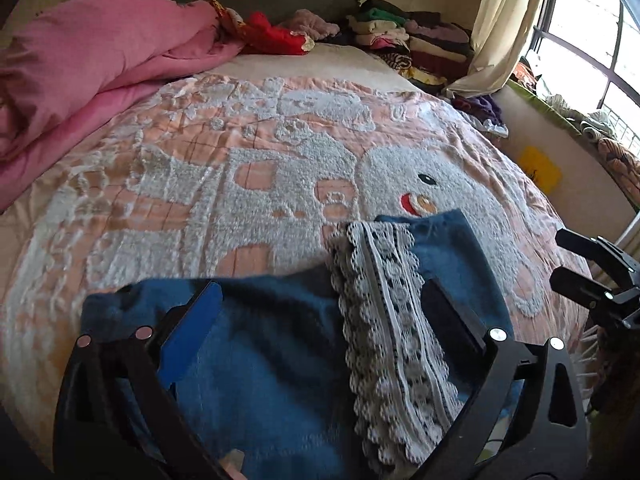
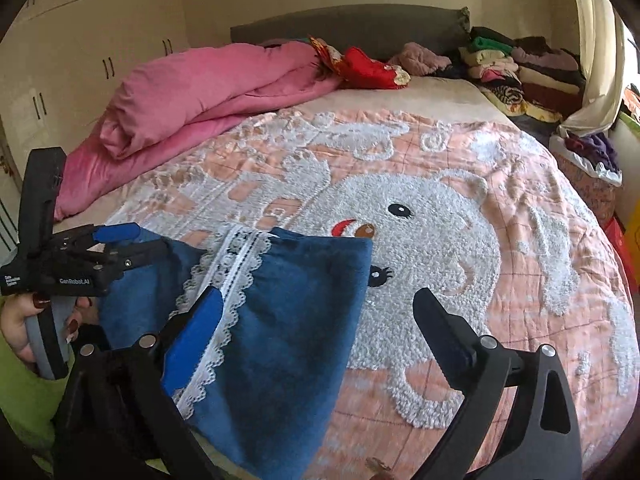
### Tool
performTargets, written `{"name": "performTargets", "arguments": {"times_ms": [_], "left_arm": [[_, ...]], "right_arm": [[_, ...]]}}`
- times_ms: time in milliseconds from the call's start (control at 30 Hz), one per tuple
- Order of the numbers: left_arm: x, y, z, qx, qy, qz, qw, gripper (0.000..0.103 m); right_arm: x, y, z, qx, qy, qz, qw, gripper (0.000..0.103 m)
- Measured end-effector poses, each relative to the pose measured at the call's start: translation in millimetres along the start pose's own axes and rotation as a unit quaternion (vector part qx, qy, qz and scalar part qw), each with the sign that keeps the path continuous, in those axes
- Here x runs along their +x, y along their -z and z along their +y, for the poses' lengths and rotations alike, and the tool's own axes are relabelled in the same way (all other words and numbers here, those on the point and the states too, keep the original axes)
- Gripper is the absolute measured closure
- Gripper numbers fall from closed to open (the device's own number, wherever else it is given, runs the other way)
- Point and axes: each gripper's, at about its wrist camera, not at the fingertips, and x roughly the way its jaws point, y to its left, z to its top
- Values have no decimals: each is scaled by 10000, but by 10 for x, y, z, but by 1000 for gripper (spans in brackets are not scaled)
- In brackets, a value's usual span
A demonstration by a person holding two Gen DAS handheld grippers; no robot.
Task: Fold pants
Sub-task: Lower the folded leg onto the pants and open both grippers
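While my left gripper [image 1: 320,304] and right gripper [image 2: 320,312] gape wide, the folded blue lace-trimmed pants [image 2: 288,300] lie unheld at lower centre on the bedspread [image 2: 460,160].

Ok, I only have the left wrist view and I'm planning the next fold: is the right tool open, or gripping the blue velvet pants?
Observer: The right tool is open; the blue velvet pants with white lace trim lie unpinched beneath its fingers.
Operator: Where does the pants' far edge end?
Observer: Right beside a lashed eye of the white elephant on the pink bedspread.
Operator: What's left of the bed?
Observer: White wardrobe doors with dark handles.
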Motion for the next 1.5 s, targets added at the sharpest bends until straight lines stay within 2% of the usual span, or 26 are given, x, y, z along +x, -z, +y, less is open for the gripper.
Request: {"name": "performTargets", "arguments": {"times_ms": [300, 500, 800, 833, 900, 933, 967, 1000, 1067, 1133, 1267, 1400, 1500], "left_arm": [[-197, 208, -46, 17, -4, 162, 9999, 10], [-222, 474, -72, -114, 324, 544, 9979, 10], [-76, 809, -241, -342, 777, 1180, 9894, 10], [-38, 822, -259, -360, 798, 1233, 9885, 12], [78, 852, -305, -394, 917, 1392, 9852, 32], [145, 875, -318, -452, 1018, 1492, 9825, 54], [228, 910, -334, -517, 1058, 1583, 9803, 63], [260, 932, -354, -459, 976, 1577, 9816, 65], [228, 927, -371, -340, 964, 1512, 9832, 85], [127, 900, -343, -295, 989, 1421, 9845, 91], [14, 953, -323, -97, 847, 1375, 9868, 91], [102, 1011, -332, -67, 705, 1478, 9865, 83], [95, 996, -327, -50, 696, 1467, 9867, 80]], "right_arm": [[-133, 195, 126, -92, -168, 73, 9998, 8], [-113, 423, 228, -207, -329, 313, 9988, 8], [-85, 650, 179, -87, -401, 509, 9979, 8], [-84, 666, 166, -52, -421, 517, 9978, 8], [-73, 693, 152, -15, -455, 549, 9975, 8], [-63, 711, 147, -4, -465, 566, 9973, 8], [-49, 726, 141, 13, -474, 585, 9972, 8], [-34, 734, 139, 32, -484, 608, 9970, 8], [-4, 759, 152, 60, -571, 659, 9962, 8], [-9, 758, 207, 1, -661, 639, 9958, 8], [-50, 720, 389, -329, -793, 473, 9952, 13], [75, 756, 521, -680, -805, 642, 9924, 35], [251, 859, 513, -731, -676, 962, 9904, 36]]}}
